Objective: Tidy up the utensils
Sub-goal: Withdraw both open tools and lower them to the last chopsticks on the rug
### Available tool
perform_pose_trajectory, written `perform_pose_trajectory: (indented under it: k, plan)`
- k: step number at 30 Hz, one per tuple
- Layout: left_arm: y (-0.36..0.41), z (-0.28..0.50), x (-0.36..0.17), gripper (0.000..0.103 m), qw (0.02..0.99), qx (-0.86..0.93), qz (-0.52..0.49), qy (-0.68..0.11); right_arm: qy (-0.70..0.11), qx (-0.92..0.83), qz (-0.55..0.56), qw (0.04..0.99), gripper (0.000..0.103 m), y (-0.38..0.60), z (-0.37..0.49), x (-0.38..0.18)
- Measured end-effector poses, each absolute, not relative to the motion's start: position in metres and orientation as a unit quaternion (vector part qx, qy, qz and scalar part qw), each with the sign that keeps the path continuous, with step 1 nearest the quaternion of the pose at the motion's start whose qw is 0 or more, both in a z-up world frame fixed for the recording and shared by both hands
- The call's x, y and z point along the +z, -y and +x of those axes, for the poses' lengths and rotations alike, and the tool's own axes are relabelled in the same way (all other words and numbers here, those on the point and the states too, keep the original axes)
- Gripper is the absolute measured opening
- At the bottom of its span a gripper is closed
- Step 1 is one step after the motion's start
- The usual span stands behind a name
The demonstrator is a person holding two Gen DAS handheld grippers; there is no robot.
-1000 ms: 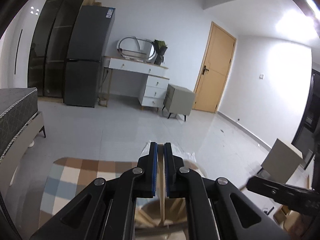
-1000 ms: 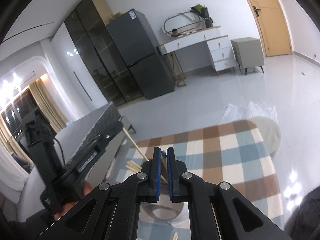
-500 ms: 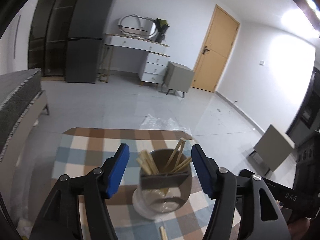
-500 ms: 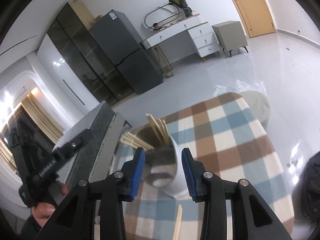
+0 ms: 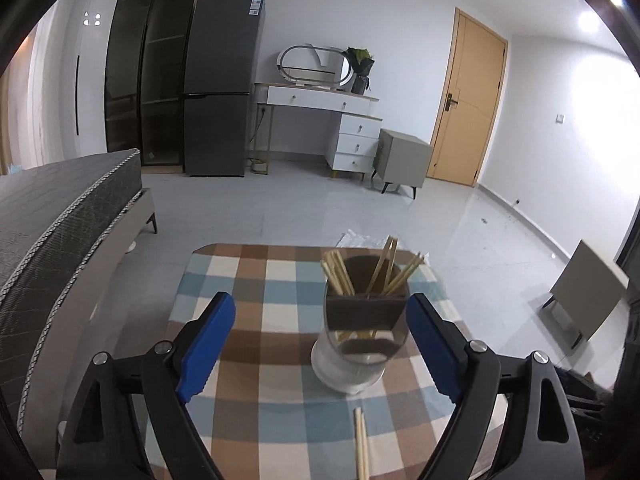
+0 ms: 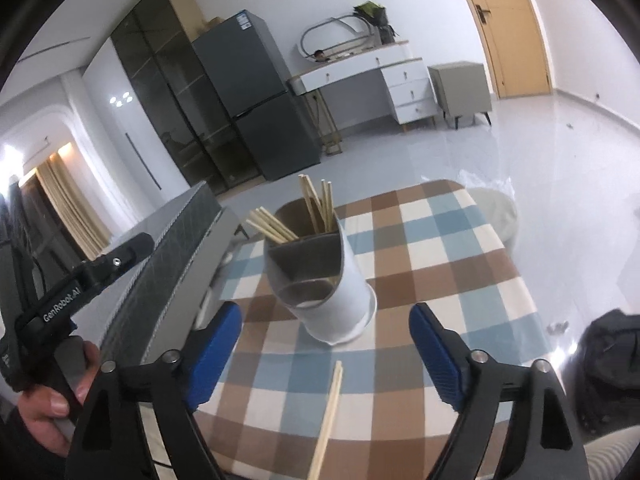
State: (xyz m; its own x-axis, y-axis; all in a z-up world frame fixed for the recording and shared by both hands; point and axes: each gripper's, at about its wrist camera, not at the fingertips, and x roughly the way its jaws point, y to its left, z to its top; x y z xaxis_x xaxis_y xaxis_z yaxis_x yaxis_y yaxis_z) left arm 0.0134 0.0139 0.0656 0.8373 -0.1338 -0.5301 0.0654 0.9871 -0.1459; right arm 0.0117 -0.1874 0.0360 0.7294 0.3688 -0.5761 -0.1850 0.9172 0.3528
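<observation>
A white cylindrical utensil holder [image 5: 352, 364] with a dark divided inside stands on the checked tablecloth [image 5: 264, 312]. Several wooden chopsticks [image 5: 338, 276] stick out of it in two bunches. A loose pair of chopsticks [image 5: 361, 442] lies on the cloth in front of it. My left gripper [image 5: 320, 344] is open and empty, just short of the holder. In the right wrist view the holder [image 6: 336, 300] stands ahead with its chopsticks [image 6: 316, 204], and the loose pair [image 6: 328, 420] lies before it. My right gripper [image 6: 326, 354] is open and empty. The left gripper's handle [image 6: 76, 284] shows at the left.
A grey bed [image 5: 52, 220] stands close to the table's left side. The table's far edge [image 5: 280, 246] drops to a grey tiled floor. A fridge [image 5: 220, 100], a white dresser [image 5: 340, 128] and a door [image 5: 468, 104] are far behind. A dark bag [image 6: 608, 368] lies at the right.
Both grippers were shut a second ago, each on chopsticks over the holder. Both have opened wide and drawn back, and the chopsticks now stand in the holder.
</observation>
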Motion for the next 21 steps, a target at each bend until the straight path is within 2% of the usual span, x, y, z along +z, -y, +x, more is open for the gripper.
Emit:
perform_pose_trajectory:
  k: [5, 8, 15, 21]
  plan:
    - [-0.018, 0.010, 0.049, 0.094, 0.955, -0.013, -0.068, -0.290, -0.328, 0.143, 0.126, 0.925, 0.102, 0.185, 0.003, 0.025]
    - [-0.025, 0.007, 0.035, 0.098, 0.952, 0.001, -0.085, -0.294, -0.345, 0.153, 0.119, 0.918, 0.103, 0.181, 0.005, 0.013]
    - [-0.031, 0.009, 0.001, 0.098, 0.944, 0.005, -0.090, -0.319, -0.398, 0.143, 0.085, 0.902, 0.103, 0.167, 0.010, -0.027]
    - [-0.041, 0.023, -0.029, 0.098, 0.920, 0.022, -0.106, -0.377, -0.462, 0.113, 0.059, 0.877, 0.102, 0.162, 0.026, -0.061]
